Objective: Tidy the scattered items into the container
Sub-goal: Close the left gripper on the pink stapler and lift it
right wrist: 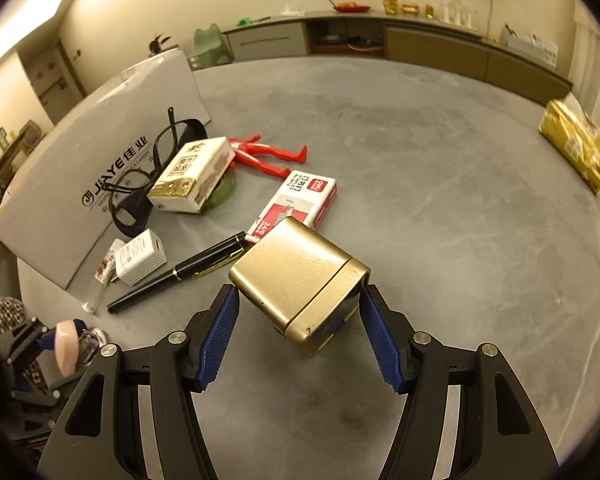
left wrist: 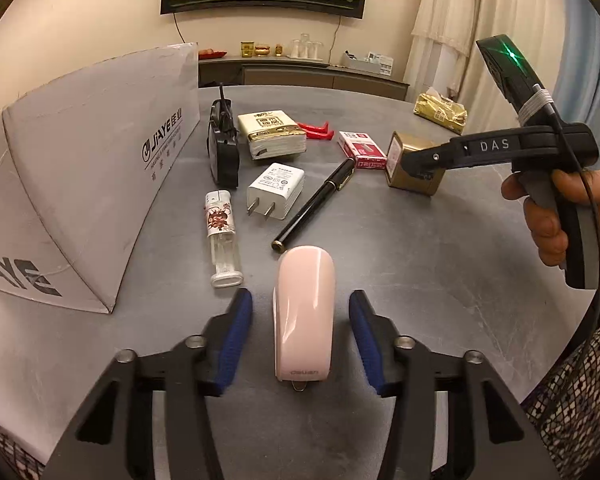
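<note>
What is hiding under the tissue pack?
A green thing peeks out from under the tissue pack, which leans on it. Most of it is covered, so I cannot tell what it is.

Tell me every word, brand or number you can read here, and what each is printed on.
"JiAYE": white cardboard box.
"DAS": right gripper, on its black body.
"24/6": red staple box.
Too small or blurred: pink stapler's logo, white charger, tissue pack, lighter, gold packet.
</note>
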Demonstrator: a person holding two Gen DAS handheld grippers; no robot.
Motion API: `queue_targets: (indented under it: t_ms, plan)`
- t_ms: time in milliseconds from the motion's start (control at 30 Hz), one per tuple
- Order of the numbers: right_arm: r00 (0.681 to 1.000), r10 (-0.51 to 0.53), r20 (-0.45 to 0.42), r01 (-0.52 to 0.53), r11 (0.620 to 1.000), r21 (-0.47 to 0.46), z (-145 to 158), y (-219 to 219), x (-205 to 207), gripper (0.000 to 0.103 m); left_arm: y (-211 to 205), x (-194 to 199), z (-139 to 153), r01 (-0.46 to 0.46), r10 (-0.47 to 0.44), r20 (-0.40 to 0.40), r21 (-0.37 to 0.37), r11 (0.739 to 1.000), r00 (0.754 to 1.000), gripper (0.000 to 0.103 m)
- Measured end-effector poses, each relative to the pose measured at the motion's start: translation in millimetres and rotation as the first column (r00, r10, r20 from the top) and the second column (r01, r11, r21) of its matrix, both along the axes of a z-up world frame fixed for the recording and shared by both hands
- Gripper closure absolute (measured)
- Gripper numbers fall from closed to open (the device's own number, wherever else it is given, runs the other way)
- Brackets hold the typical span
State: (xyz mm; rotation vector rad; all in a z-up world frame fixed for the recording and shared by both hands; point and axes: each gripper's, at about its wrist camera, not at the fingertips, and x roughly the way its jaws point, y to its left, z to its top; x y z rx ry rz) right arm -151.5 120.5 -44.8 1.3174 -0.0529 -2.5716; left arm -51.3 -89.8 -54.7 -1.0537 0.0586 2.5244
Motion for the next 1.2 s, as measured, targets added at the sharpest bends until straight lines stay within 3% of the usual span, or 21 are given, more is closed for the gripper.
queue_targets:
  t_ms: [33,67,167,300,400,433,533,567,600,633,733,767,833,1033,1200]
  plan:
    - [1.0,0.005,-0.007,-0.005,1.0,0.011,-1,-2,-1,0.037,0,1,0,0.008,-0.008,-0.002,0.002,1.0,1.0,0.059]
    - [1.0,0.011,-0.014,-0.011,1.0,0.021,-1,-3,-3,0.037,0,1,0,0.015,-0.015,-0.003,0.004,1.0,1.0,0.075]
    - [1.0,-0.006,0.004,0.006,1.0,-0.006,-2,3,-8,0.037,1,3,1,0.026,-0.026,-0.011,-0.009,1.0,1.0,0.075]
    - [0.989,-0.091,0.117,0.112,0.975,-0.192,-5,23,-7,0.041,2,1,1,0.019,-0.019,-0.013,-0.009,1.0,1.0,0.075]
    - [0.981,-0.095,0.171,0.143,0.944,-0.297,-9,23,5,0.041,2,1,1,0.006,-0.006,-0.017,-0.013,1.0,1.0,0.075]
    - [0.984,-0.083,0.157,0.125,0.951,-0.283,-6,18,9,0.04,1,0,1,0.002,-0.002,-0.016,-0.009,1.0,1.0,0.075]
    - [1.0,-0.015,0.017,0.015,0.999,-0.038,15,-2,20,0.037,-2,-3,1,-0.016,0.016,-0.009,0.004,1.0,1.0,0.074]
    - [0.999,0.012,-0.041,-0.009,0.997,0.075,19,-7,22,0.037,-3,-3,1,-0.02,0.02,-0.008,0.008,1.0,1.0,0.074]
    - [0.997,0.027,-0.068,-0.018,0.991,0.13,21,-8,21,0.036,-4,-3,0,-0.022,0.022,-0.008,0.008,1.0,1.0,0.074]
    - [0.997,0.025,-0.069,-0.016,0.991,0.135,21,-5,17,0.036,-4,-2,1,-0.022,0.023,-0.008,0.005,1.0,1.0,0.073]
    - [0.998,-0.061,0.015,0.062,0.997,-0.048,20,7,1,0.036,-2,-3,1,-0.017,0.017,0.0,0.009,1.0,1.0,0.065]
    - [0.991,-0.128,0.05,0.133,0.983,-0.123,19,12,-2,0.036,-1,-4,2,-0.014,0.014,0.005,0.017,1.0,1.0,0.063]
    - [0.974,-0.213,0.076,0.222,0.962,-0.158,19,7,-5,0.035,2,-5,2,-0.004,0.004,0.01,0.021,1.0,1.0,0.062]
    - [0.94,-0.34,0.007,0.34,0.94,0.017,11,-29,-16,0.034,3,-5,1,0.009,-0.009,0.012,0.036,0.999,1.0,0.059]
    - [0.914,-0.406,0.025,0.401,0.91,0.106,-10,-32,-30,0.035,-1,-3,1,0.03,-0.03,0.012,0.057,0.998,0.999,0.059]
